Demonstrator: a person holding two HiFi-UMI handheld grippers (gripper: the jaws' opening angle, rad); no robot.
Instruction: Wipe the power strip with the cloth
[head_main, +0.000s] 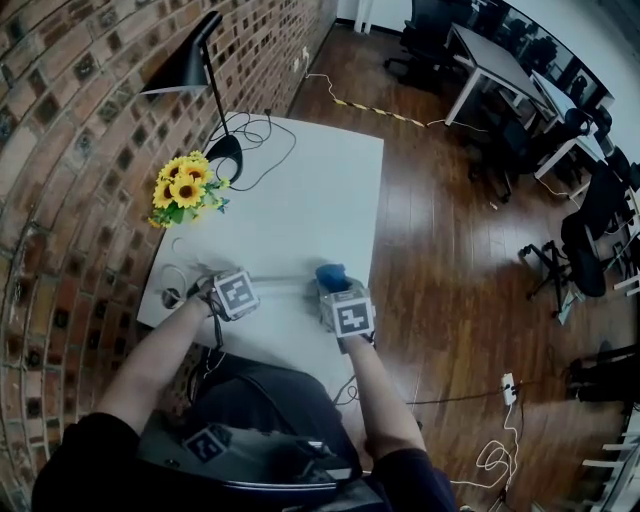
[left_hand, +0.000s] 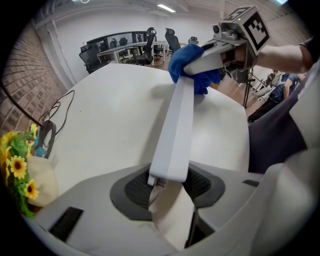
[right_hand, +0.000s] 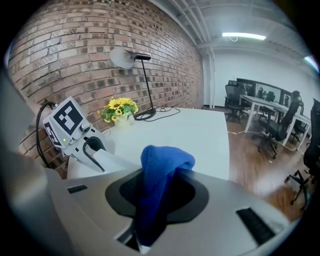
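A long white power strip (left_hand: 177, 125) is held up off the white table (left_hand: 110, 120), and my left gripper (left_hand: 167, 186) is shut on its near end, where the cable comes out. Its far end is covered by a blue cloth (left_hand: 192, 62) that my right gripper (left_hand: 235, 37) presses onto it. In the right gripper view the cloth (right_hand: 159, 170) is pinched between the jaws of my right gripper (right_hand: 159, 197) and folds over their tips, with the strip (right_hand: 114, 162) below it. From the head view, the strip (head_main: 282, 279) spans between the left gripper (head_main: 232, 295) and the right gripper (head_main: 345, 312), and the cloth (head_main: 330, 272) is at its right end.
A bunch of sunflowers (head_main: 185, 190) and a black desk lamp (head_main: 205, 80) with loose black cables (head_main: 258, 135) stand on the table (head_main: 320, 190) by the brick wall. A coiled white cable (head_main: 172, 285) lies at the table's left edge. Desks and office chairs (head_main: 560, 120) fill the room's right side.
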